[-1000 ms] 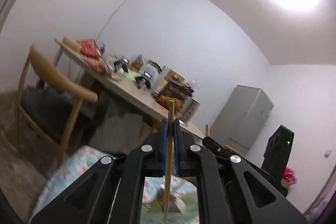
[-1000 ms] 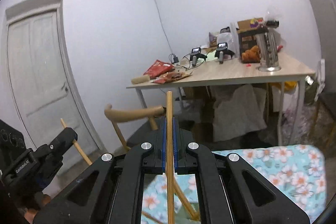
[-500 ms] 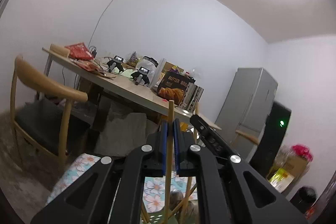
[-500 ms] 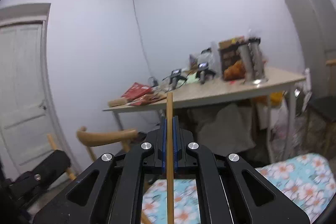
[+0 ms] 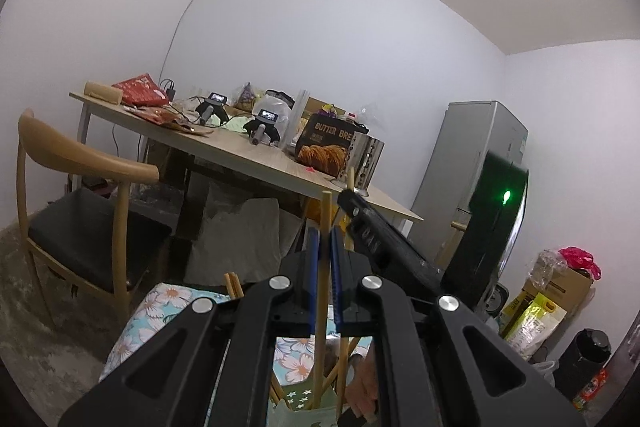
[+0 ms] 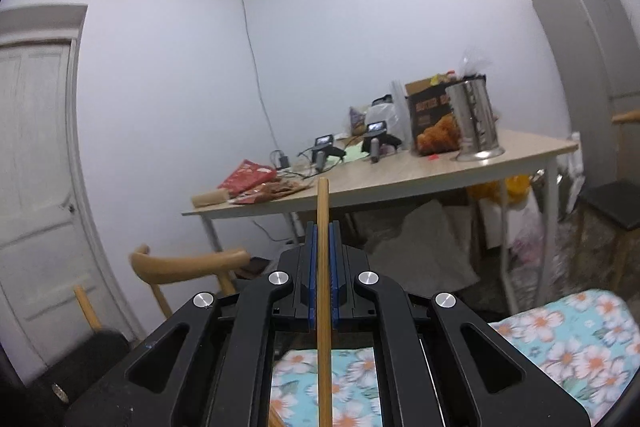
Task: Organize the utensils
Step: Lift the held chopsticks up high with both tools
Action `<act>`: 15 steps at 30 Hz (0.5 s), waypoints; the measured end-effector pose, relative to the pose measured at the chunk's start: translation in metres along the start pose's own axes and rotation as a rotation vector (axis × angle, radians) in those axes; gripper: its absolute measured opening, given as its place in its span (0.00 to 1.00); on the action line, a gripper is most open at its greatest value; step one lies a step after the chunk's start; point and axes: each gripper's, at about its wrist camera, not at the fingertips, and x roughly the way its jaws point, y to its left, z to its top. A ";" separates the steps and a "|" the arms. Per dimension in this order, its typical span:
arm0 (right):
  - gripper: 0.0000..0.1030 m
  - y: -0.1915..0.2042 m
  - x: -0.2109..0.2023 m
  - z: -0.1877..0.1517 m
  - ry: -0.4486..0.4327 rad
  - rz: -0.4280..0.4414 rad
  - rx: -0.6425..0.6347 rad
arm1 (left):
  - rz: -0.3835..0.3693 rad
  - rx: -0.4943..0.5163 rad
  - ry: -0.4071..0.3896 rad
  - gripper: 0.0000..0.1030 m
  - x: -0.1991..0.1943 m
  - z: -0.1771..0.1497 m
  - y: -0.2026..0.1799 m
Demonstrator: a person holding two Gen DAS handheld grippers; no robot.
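Left chopstick (image 5: 323, 267): upright, clenched between blue pads of left tool (image 5: 325, 251), lower end reaching down into green star-patterned holder (image 5: 298, 405).
Right chopstick (image 6: 323, 287): upright, clenched in right tool (image 6: 322, 251), above floral cloth (image 6: 560, 331); its lower end out of frame.
Holder already carries several chopsticks, leaning.
Judged progress: mid-task; part of set stowed, two sticks in hand not yet released. Any left outside holder: cannot tell.
Beyond: wooden chair (image 5: 80, 163), cluttered worktop (image 5: 256, 159) with metal canister (image 6: 474, 119), apart from action.
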 end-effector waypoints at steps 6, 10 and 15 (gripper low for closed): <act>0.04 -0.006 -0.012 0.013 -0.019 0.010 -0.001 | 0.001 0.004 0.004 0.05 -0.002 0.002 0.001; 0.04 -0.012 -0.009 0.012 -0.019 0.005 0.048 | -0.007 -0.002 -0.002 0.05 -0.003 0.004 0.001; 0.04 -0.008 0.007 0.011 0.002 0.014 0.089 | -0.009 -0.007 -0.009 0.05 -0.007 0.003 0.000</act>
